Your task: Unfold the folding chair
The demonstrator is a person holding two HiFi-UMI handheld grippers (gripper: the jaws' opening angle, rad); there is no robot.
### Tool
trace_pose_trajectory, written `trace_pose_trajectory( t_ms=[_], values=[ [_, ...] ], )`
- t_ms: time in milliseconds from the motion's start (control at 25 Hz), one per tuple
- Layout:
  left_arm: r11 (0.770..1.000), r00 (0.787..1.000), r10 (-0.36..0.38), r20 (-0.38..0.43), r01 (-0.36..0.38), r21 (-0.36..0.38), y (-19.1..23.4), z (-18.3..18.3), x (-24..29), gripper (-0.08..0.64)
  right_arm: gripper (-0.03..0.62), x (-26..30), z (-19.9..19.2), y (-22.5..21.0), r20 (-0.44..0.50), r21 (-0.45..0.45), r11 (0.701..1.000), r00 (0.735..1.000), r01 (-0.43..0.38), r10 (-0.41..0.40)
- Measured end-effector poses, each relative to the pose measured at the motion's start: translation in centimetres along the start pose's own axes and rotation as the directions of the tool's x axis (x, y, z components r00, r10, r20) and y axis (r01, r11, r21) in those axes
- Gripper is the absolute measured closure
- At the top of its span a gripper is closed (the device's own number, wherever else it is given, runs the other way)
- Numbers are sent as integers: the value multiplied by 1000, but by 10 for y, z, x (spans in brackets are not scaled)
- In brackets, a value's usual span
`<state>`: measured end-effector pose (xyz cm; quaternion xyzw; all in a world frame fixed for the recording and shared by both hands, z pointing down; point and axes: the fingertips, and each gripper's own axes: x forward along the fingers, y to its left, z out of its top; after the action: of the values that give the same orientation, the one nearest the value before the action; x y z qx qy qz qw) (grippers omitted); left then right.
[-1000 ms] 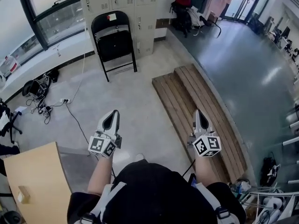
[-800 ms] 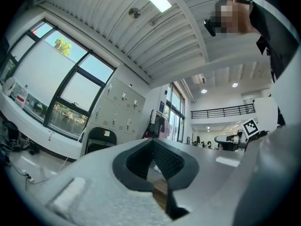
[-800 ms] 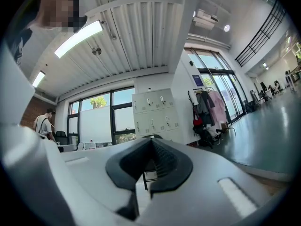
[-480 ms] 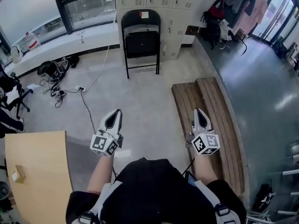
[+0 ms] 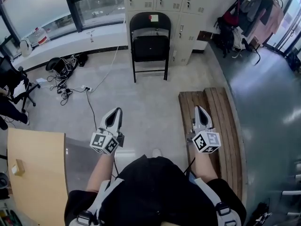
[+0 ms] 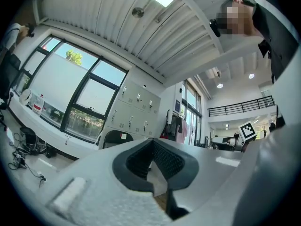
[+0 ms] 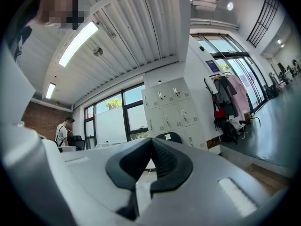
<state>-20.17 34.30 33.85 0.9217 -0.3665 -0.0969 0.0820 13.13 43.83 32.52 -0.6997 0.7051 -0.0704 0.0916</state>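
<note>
While folding chair (image 5: pixel 150 44) leans folded, left gripper (image 5: pixel 113 117), right gripper (image 5: pixel 201 117) level, closed

In its own view, the left claw (image 6: pixel 153 144) hides the folding chair (image 6: pixel 111 138)'s legs.

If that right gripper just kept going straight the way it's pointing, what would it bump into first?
Nothing close by. The right gripper points across open floor. First in its line is probably the black folding chair, or the lockers behind it; depth is unclear.

Beige lockers (image 5: pixel 188 4) at the back wall; windows (image 5: pixel 99 6) left of lockers, hanging coats (image 5: pixel 263 13) right, wooden platform (image 5: pixel 218 126) in front.
</note>
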Motion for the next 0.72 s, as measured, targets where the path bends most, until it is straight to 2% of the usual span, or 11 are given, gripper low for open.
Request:
trace_pose_trajectory(
  t_ms=[240,480,720],
  values=[
    [998,999,50,7,-50,30,6,5,45,560,588,44,7,-40,25,19,999,999,-41,41],
    [996,994,82,75,-84,29,-2,9,71,560,588,69,-3,-73,-4,39,996,997,-74,74],
    [990,990,132,53,-135,43,9,2,81,560,588,97,-16,-87,-43,53,996,996,-78,81]
  ],
)
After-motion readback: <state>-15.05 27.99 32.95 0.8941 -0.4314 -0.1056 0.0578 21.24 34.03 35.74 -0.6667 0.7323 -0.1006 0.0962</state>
